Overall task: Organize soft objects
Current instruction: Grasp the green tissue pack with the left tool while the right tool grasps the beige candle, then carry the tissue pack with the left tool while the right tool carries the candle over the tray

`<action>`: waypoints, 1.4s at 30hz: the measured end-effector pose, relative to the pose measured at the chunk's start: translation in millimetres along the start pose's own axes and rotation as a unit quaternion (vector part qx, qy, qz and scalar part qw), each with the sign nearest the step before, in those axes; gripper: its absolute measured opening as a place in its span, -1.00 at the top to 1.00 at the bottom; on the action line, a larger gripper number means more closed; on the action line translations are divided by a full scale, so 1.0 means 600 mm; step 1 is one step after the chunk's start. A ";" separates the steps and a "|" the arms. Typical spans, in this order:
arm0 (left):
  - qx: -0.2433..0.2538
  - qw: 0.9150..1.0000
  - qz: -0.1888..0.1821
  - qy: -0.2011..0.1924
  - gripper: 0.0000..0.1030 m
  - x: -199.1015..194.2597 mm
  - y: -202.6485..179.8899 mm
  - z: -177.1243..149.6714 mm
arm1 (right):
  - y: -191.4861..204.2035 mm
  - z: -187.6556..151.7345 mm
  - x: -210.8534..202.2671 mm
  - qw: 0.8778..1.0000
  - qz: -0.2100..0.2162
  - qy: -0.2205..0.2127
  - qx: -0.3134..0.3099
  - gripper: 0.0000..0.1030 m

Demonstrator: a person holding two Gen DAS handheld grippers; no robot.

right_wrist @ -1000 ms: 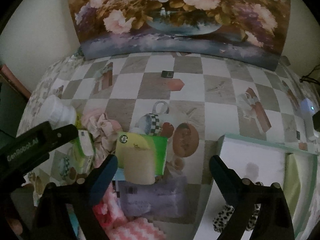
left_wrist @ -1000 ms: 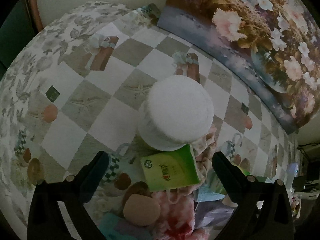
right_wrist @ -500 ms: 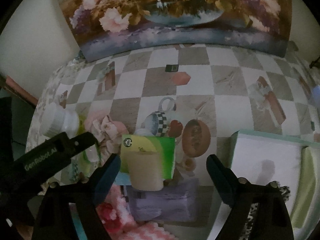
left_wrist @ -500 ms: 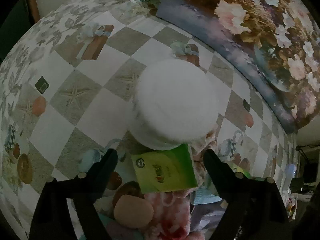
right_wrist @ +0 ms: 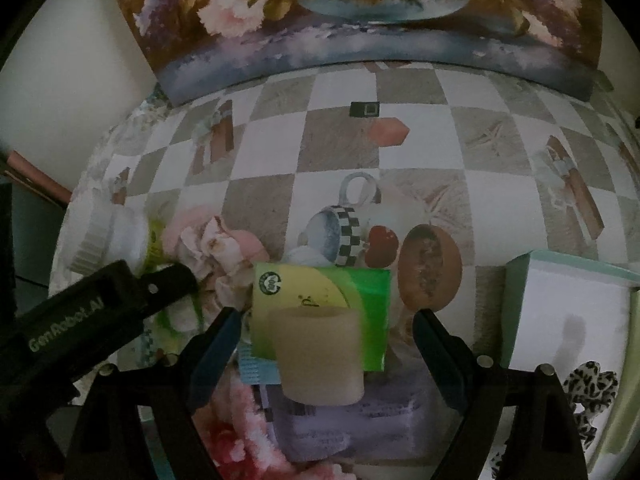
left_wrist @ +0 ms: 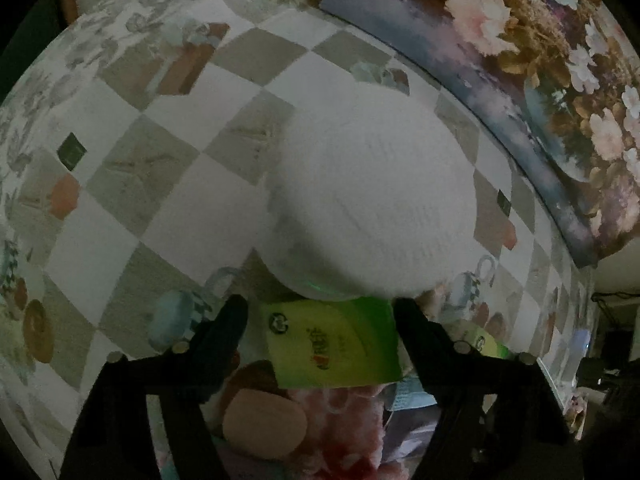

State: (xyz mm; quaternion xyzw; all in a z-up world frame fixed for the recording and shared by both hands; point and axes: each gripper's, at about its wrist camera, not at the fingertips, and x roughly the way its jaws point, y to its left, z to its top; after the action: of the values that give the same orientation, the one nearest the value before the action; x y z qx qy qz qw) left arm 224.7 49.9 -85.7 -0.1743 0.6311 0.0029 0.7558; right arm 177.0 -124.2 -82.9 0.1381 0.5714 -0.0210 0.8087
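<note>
Left gripper [left_wrist: 320,312] points steeply down over a heap of soft things on the bench [left_wrist: 120,184], its jaws apart with a green tissue pack [left_wrist: 332,344] lying between them; they have just been closing, yet the pads do not press on the pack. Just beyond its fingertips a large white roll [left_wrist: 372,204] stands on the checkered cloth, its near edge overlapping the top of the green pack. Below that pack, in the left wrist view, lie a beige sponge [left_wrist: 264,428] and a pink fluffy cloth [left_wrist: 344,432].

Right gripper [right_wrist: 326,324] also aims downward, jaws spread wide and touching nothing. Between them sits a second green tissue pack [right_wrist: 320,304], and on top of its lower half rests a beige sponge block [right_wrist: 320,356]. A lilac wrapped pack [right_wrist: 352,428] lies under both, towards the camera, with pink knitted fabric [right_wrist: 228,432] to its left. A crumpled pink cloth [right_wrist: 216,248] sits further left, near the left gripper's black body, which enters the right wrist view from the lower left.

At the right edge of that view stands a pale mint box [right_wrist: 568,316], open, with a leopard-print item [right_wrist: 588,388] inside at its near end. A floral painting [right_wrist: 360,12] leans at the back of the bench.
</note>
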 end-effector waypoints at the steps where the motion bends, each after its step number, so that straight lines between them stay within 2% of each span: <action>1: 0.003 1.000 0.000 0.000 -0.45 0.001 -0.002 0.000 | 0.000 0.000 0.001 1.000 0.000 0.000 0.000 -0.75; 4: 0.004 1.000 -0.005 0.004 -0.36 0.005 -0.005 -0.001 | -0.001 -0.001 0.000 1.000 0.001 0.000 0.001 -0.71; 10: 0.014 1.000 -0.010 0.004 -0.33 0.009 -0.013 -0.002 | -0.002 -0.006 0.006 1.000 0.008 0.006 0.002 -0.59; 17: 0.016 1.000 -0.017 0.003 -0.32 0.012 -0.020 -0.009 | -0.007 -0.007 0.008 1.000 0.014 0.009 0.011 -0.36; 27: 0.020 1.000 -0.020 -0.003 -0.32 -0.011 -0.010 -0.017 | -0.016 -0.006 -0.003 1.000 0.013 0.009 0.017 -0.32; 35: 0.029 0.999 -0.021 -0.017 -0.32 -0.039 -0.015 -0.029 | -0.021 -0.007 -0.042 1.000 0.017 -0.002 0.026 -0.32; 42: 0.046 0.998 -0.020 -0.040 -0.32 -0.085 -0.034 -0.047 | -0.030 -0.011 -0.085 1.000 -0.007 -0.011 0.026 -0.32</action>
State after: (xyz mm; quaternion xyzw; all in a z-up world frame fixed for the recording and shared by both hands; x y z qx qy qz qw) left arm 191.9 34.2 -35.8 -0.1515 0.5963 -0.0339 0.7876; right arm 150.0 -146.4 -41.2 0.1553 0.5628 -0.0431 0.8107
